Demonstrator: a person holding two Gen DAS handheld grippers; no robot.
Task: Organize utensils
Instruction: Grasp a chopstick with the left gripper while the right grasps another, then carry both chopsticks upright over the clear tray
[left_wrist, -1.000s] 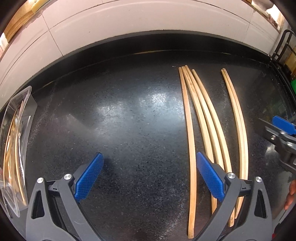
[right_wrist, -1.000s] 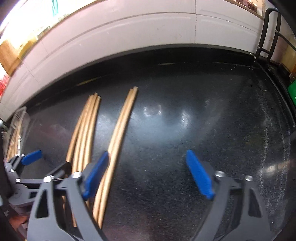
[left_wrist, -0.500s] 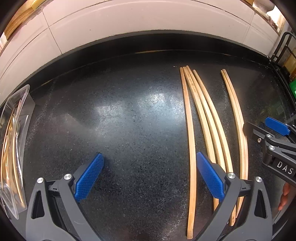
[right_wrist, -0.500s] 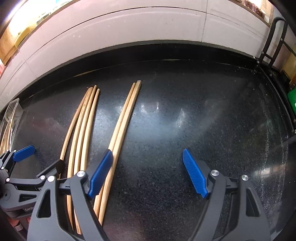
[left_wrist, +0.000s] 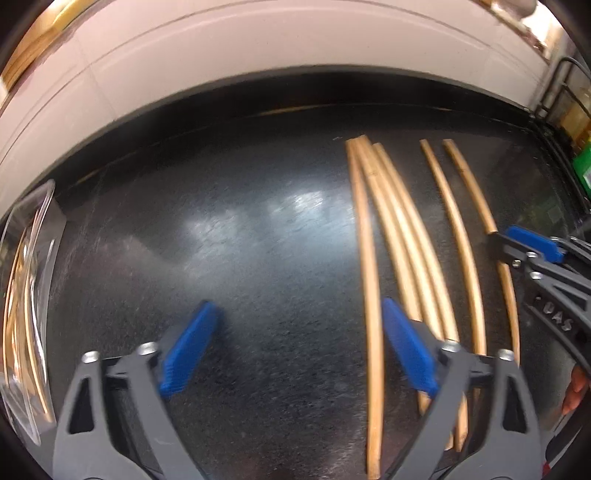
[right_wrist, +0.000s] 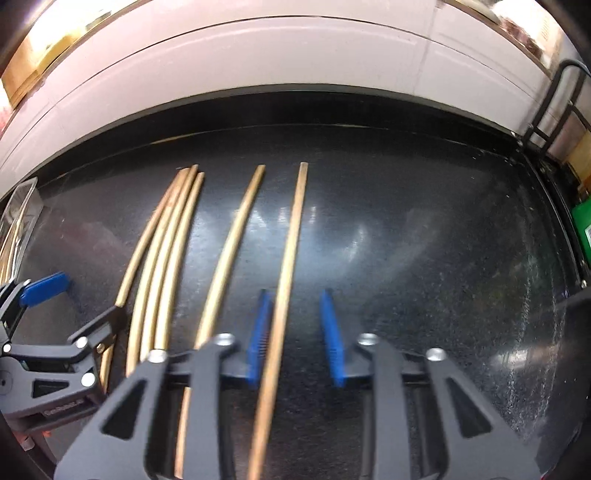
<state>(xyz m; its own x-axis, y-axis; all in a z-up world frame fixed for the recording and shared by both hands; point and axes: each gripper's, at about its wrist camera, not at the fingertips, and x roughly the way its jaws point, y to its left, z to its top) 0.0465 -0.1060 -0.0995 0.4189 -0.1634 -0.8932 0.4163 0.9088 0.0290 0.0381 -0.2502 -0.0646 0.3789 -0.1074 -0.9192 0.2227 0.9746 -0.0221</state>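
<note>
Five wooden chopsticks (right_wrist: 221, 266) are lying on the black counter (right_wrist: 424, 258). I am holding my right hand-held gripper (right_wrist: 297, 338) around the rightmost chopstick (right_wrist: 286, 280); its pads are narrowed beside it but not clenched. My left hand-held gripper (left_wrist: 295, 350) is hanging released, its right pad beside the leftmost chopstick (left_wrist: 369, 277).

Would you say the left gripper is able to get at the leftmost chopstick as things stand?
Probably yes: the left gripper is open, and the leftmost chopstick lies just inside its right finger, apart from its neighbours, with nothing over it.
</note>
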